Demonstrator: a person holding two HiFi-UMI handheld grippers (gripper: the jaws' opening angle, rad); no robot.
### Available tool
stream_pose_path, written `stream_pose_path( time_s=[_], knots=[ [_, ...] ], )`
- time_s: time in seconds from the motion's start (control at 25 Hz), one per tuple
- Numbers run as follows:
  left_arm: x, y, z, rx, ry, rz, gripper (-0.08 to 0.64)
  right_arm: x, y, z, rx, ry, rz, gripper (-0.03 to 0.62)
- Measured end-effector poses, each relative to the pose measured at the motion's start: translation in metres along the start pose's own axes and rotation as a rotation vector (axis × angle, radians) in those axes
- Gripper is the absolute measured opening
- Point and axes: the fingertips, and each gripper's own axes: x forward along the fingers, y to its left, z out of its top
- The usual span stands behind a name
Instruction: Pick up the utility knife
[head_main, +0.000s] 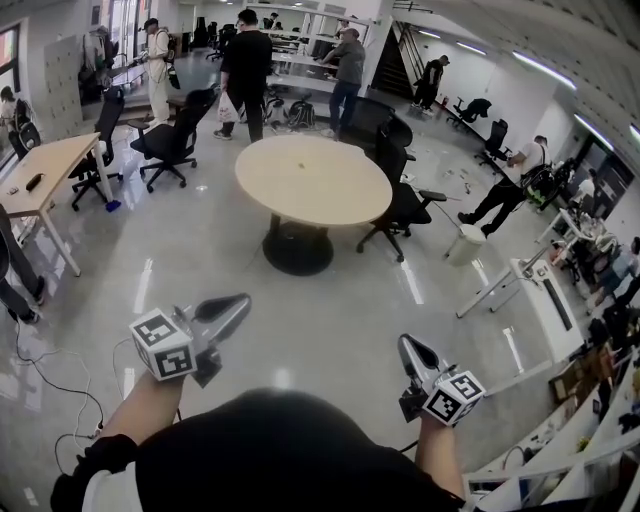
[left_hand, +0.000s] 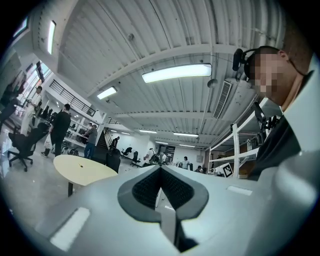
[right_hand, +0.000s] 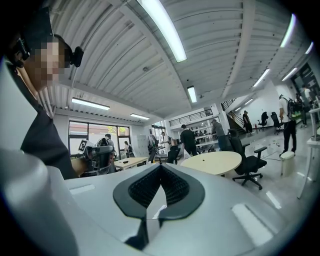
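I can make out no utility knife for certain. A tiny dark thing (head_main: 300, 166) lies on the round beige table (head_main: 330, 195) ahead, too small to identify. My left gripper (head_main: 240, 300) is held out at the lower left, its jaws closed together with nothing between them (left_hand: 161, 167). My right gripper (head_main: 408, 345) is at the lower right, also shut and empty (right_hand: 160, 166). Both point over the shiny floor toward the table and are well short of it. The same table (right_hand: 212, 162) shows in the right gripper view.
Black office chairs (head_main: 405, 200) (head_main: 170, 140) stand around the round table. Several people stand at the back. A wooden desk (head_main: 40, 175) is at the left, a white bin (head_main: 465, 243) and white benches (head_main: 540, 290) at the right. Cables (head_main: 45, 385) lie on the floor at left.
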Motion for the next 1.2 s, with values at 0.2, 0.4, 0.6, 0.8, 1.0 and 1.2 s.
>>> stream_pose_path(
  time_s=[0.2, 0.4, 0.6, 0.8, 1.0, 1.2],
  knots=[
    [0.030, -0.029, -0.017, 0.006, 0.038, -0.014, -0.003, -0.030, -0.023, -0.009, 0.010, 0.008, -0.008, 0.014],
    [0.051, -0.044, -0.036, -0.003, 0.071, -0.022, -0.003, -0.046, -0.040, -0.023, 0.027, 0.028, -0.010, 0.014],
    [0.063, -0.042, -0.045, -0.016, 0.088, -0.027, -0.003, -0.046, -0.054, -0.035, 0.062, 0.050, -0.013, 0.014],
    [0.065, -0.011, -0.045, -0.045, 0.083, -0.033, -0.003, -0.015, -0.053, -0.032, 0.050, 0.076, -0.013, 0.014],
    [0.059, 0.052, -0.027, -0.052, 0.053, -0.058, -0.003, 0.049, -0.048, -0.021, 0.028, 0.073, -0.030, 0.014],
    [0.041, 0.134, 0.009, -0.041, 0.021, -0.058, -0.003, 0.134, -0.026, -0.007, -0.004, 0.083, -0.016, 0.014]
  ],
)
